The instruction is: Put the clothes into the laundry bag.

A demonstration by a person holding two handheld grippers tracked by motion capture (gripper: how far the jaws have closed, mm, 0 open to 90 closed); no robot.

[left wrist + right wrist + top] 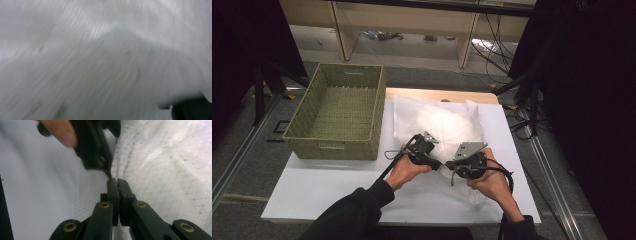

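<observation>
1. Right gripper (pixel 117 181) is clamped tight on the white mesh bag (pixel 447 127), which lies on the white table (pixel 312 187) beside the wicker basket (pixel 339 112).
2. Left gripper (pixel 424 145) works alongside; jaws hidden, can't tell.
3. Bag looks soft, light and floppy; best pinched at a gathered fold.

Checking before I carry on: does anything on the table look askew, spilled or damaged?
Nothing stands out. The white mesh bag lies bunched on the table, no tear visible; the right gripper pinches its edge. The basket sits upright.
</observation>
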